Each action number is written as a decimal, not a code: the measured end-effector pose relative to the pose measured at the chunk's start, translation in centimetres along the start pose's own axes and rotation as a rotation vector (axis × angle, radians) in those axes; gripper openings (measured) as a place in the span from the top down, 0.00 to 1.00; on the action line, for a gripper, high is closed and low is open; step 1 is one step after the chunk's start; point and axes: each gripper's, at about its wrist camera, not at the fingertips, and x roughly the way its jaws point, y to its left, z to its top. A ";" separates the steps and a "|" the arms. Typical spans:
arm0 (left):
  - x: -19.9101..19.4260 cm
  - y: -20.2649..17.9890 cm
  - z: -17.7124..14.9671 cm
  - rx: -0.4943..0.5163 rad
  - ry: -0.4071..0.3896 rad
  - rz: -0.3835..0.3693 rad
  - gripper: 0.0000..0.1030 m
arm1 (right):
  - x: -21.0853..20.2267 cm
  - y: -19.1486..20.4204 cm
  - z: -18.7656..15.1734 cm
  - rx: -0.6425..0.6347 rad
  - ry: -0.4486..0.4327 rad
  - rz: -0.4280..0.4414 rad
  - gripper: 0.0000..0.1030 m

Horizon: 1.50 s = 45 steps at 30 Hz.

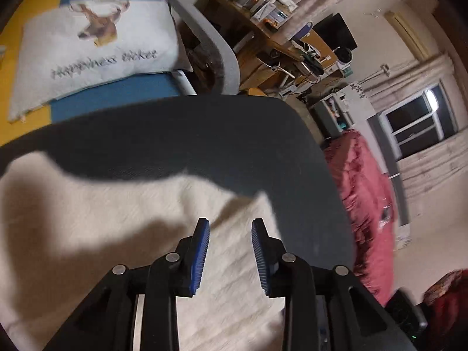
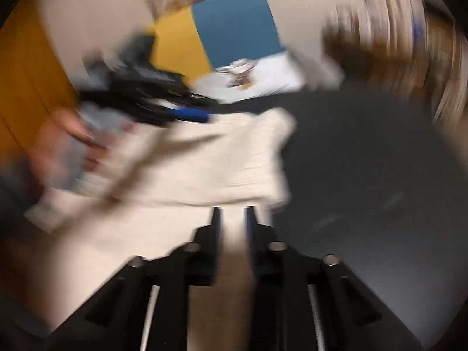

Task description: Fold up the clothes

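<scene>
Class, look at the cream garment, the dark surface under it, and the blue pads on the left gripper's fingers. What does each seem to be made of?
Cream garment: looks like soft knit or waffle-weave cotton, matte, with a fine ribbed texture. Dark surface: smooth and matte with a rounded edge, perhaps painted wood or laminate; unclear. Blue pads: probably rubber or plastic, closely ridged for grip.

white pillow [image 1: 96,52], "Happiness ticket" (grey script)

Garment [image 1: 122,222] lies on the table [image 1: 204,134] — pillow [image 1: 96,55] behind it.
</scene>
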 end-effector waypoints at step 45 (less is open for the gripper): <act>4.5 -5.8 0.5 0.325 0.081 0.110 0.77 | 3.6 2.5 -1.4 0.064 -0.121 -0.262 0.91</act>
